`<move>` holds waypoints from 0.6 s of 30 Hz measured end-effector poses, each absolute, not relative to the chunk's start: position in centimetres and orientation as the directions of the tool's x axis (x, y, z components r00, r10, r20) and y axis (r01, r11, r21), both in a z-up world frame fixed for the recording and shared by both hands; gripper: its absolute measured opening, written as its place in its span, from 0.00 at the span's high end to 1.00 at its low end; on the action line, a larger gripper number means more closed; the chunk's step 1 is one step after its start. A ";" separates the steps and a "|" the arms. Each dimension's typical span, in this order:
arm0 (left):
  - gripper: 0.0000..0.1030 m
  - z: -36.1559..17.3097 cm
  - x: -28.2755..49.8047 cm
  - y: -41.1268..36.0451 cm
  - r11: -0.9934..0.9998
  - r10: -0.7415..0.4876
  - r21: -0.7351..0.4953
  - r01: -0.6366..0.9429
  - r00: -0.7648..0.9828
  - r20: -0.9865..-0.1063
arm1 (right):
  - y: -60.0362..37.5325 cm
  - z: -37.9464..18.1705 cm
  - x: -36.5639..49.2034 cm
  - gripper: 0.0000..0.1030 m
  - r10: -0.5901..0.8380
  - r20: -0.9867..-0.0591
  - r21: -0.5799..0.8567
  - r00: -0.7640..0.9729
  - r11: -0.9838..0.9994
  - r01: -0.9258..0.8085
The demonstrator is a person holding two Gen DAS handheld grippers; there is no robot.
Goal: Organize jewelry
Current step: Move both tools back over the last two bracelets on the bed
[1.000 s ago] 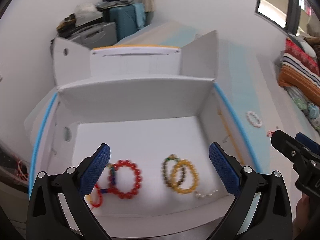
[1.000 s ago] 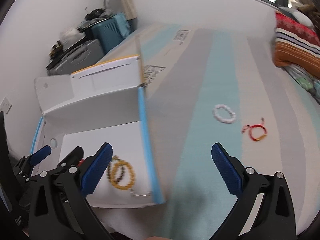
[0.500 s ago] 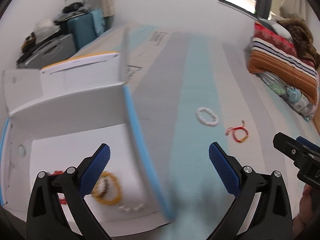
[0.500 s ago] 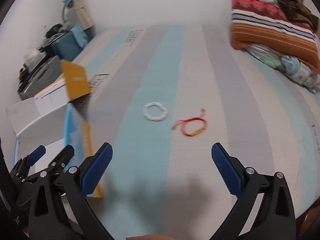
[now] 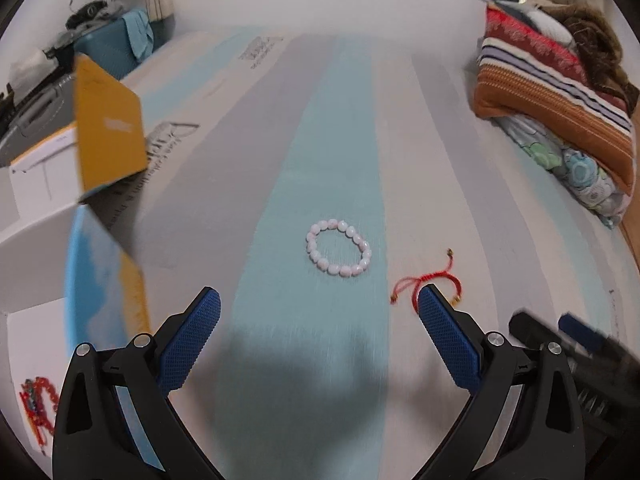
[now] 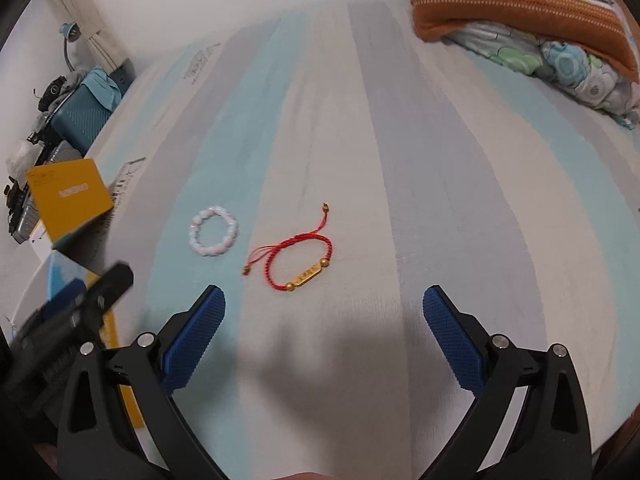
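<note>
pale pink bead bracelet (image 5: 338, 248), red cord bracelet (image 6: 303, 263) with gold plate, blue-grey-cream striped sheet (image 6: 400, 160), blue finger pads (image 6: 194, 336), orange striped blanket (image 5: 548, 92) upper right

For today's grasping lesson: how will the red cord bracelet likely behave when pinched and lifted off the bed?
The red cord bracelet is thin braided string, so probably floppy, sagging once lifted. Its gold bar may swing downward as the heaviest part. The loose tails could snag or trail.

Print on bedsheet (image 5: 256, 50) and box flap (image 6: 68, 196): illegible
</note>
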State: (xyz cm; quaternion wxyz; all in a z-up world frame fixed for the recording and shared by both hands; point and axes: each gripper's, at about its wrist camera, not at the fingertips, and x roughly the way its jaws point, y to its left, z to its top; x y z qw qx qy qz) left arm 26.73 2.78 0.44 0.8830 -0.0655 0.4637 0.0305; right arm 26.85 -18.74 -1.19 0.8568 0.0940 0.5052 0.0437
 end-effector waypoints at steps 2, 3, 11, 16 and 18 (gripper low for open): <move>0.06 -1.0 28.5 2.9 0.986 -0.022 -0.106 -0.125 0.539 -0.842 | -18.5 -2.6 27.7 0.07 0.175 -0.867 0.203 0.466 0.979 0.009; 0.06 -1.4 29.1 2.9 0.987 -0.020 -0.102 -0.127 0.527 -0.850 | -18.3 -3.3 28.3 0.07 0.171 -0.875 0.193 0.453 0.981 0.001; 0.06 -4.7 34.3 3.3 0.981 0.043 -0.054 -0.186 0.481 -0.876 | -17.7 -6.7 30.3 0.08 0.155 -0.887 0.172 0.434 0.985 0.000; 0.06 -5.7 35.8 4.1 0.978 0.074 -0.029 -0.207 0.474 -0.877 | -17.4 -7.7 30.9 0.08 0.164 -0.883 0.182 0.439 0.983 -0.001; 0.06 -6.2 36.0 4.3 0.977 0.080 -0.025 -0.213 0.469 -0.880 | -17.3 -8.1 31.3 0.11 0.156 -0.885 0.175 0.439 0.985 0.003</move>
